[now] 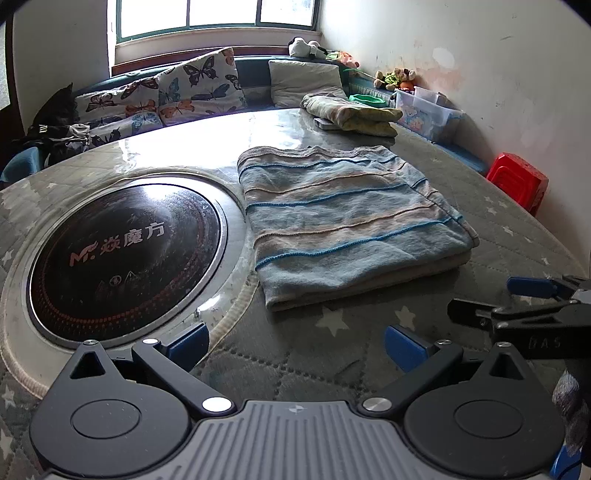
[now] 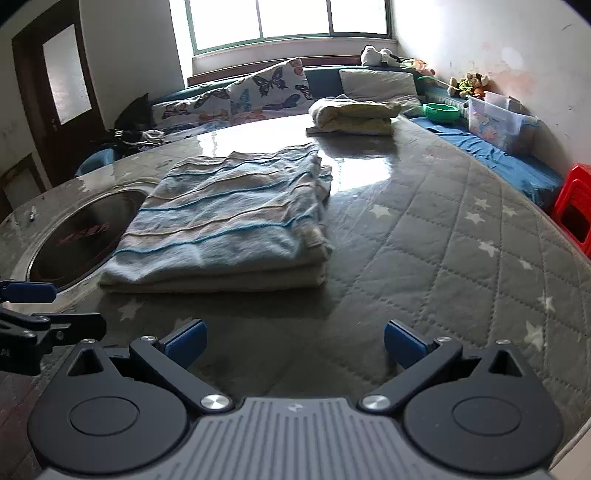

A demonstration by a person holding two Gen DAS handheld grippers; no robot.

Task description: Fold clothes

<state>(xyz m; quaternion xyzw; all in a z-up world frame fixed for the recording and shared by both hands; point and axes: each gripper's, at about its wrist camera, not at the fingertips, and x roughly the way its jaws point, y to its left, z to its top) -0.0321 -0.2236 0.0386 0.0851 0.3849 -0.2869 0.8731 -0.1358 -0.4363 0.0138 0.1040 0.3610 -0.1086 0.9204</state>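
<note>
Window (image 2: 291, 22) at far wall, green frame, strong daylight, glare on glossy bench (image 2: 443, 229) top. Bench round, grey quilted star-print cover under clear film; inset black cooktop (image 1: 122, 254) ahead-left. Walls white, right wall (image 1: 498, 74) stained and scuffed. Blue seating (image 2: 498, 155) along far and right walls; butterfly cushions (image 1: 177, 92), plain pillow (image 1: 306, 81), plush toys (image 1: 395, 77), clear storage box (image 1: 424, 110). Red plastic stool (image 1: 517, 181) far right. Dark wood door (image 2: 62, 81), frosted pane, far left.

Legible markings: one brand print, one embossed mark.
Round black glass cooktop (image 1: 122, 254) set in the tabletop bears "MF 焱魔方"; the right claw (image 1: 532, 295) body shows raised letters "DAS", faint.
</note>
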